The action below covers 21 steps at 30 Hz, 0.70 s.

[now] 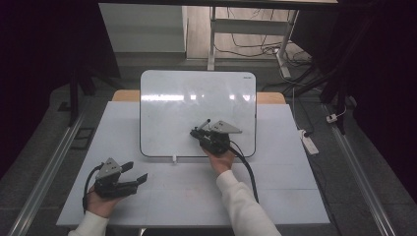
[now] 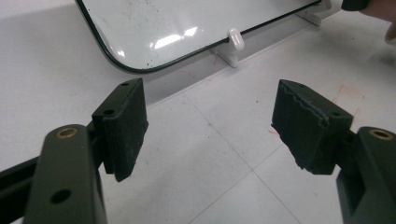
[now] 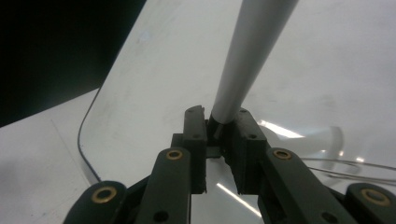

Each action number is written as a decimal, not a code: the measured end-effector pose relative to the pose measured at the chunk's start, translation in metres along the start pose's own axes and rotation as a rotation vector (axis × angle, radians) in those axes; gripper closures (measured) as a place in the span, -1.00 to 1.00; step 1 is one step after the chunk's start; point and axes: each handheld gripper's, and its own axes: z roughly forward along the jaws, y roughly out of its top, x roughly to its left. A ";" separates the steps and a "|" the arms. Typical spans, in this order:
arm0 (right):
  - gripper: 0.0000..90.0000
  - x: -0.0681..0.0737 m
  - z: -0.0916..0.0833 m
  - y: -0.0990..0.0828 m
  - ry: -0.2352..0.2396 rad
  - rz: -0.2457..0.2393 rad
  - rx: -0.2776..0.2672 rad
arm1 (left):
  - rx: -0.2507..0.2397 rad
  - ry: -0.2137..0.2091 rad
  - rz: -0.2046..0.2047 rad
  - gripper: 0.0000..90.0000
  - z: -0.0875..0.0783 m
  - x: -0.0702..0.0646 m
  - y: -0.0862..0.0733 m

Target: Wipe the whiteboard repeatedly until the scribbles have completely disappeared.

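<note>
Clamping a smooth grey cylinder — probably a marker (image 3: 247, 60) — right gripper (image 3: 215, 126) over glossy whiteboard (image 3: 345, 70).

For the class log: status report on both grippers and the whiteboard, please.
Right gripper shut on a marker, over the whiteboard. Left gripper open, empty, resting on the table. Nothing in the way.

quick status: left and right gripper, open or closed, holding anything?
Left gripper: open, nothing between the jaws, over the table.
Right gripper: shut on a marker, over the whiteboard.
</note>
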 end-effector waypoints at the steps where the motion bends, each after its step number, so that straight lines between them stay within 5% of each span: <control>1: 0.73 -0.003 -0.003 0.001 -0.017 0.005 -0.010 | -0.001 0.001 0.000 -0.39 -0.001 0.000 0.000; 5: 0.73 -0.016 -0.017 0.004 -0.077 0.031 -0.050 | -0.001 0.002 -0.004 -0.39 0.000 0.001 0.000; 7: 0.73 -0.010 -0.013 -0.001 -0.060 0.040 -0.048 | 0.001 0.001 -0.004 -0.39 0.001 0.001 0.001; 10: 0.73 0.004 -0.006 -0.007 -0.033 -0.024 -0.011 | 0.006 0.000 0.001 -0.39 0.003 0.000 0.001; 16: 0.73 -0.037 -0.038 0.006 -0.143 0.050 -0.074 | -0.003 0.003 -0.002 -0.39 0.000 0.001 0.000; 21: 0.73 -0.020 -0.024 -0.001 -0.075 0.001 -0.036 | 0.002 0.003 0.000 -0.39 0.002 0.000 0.001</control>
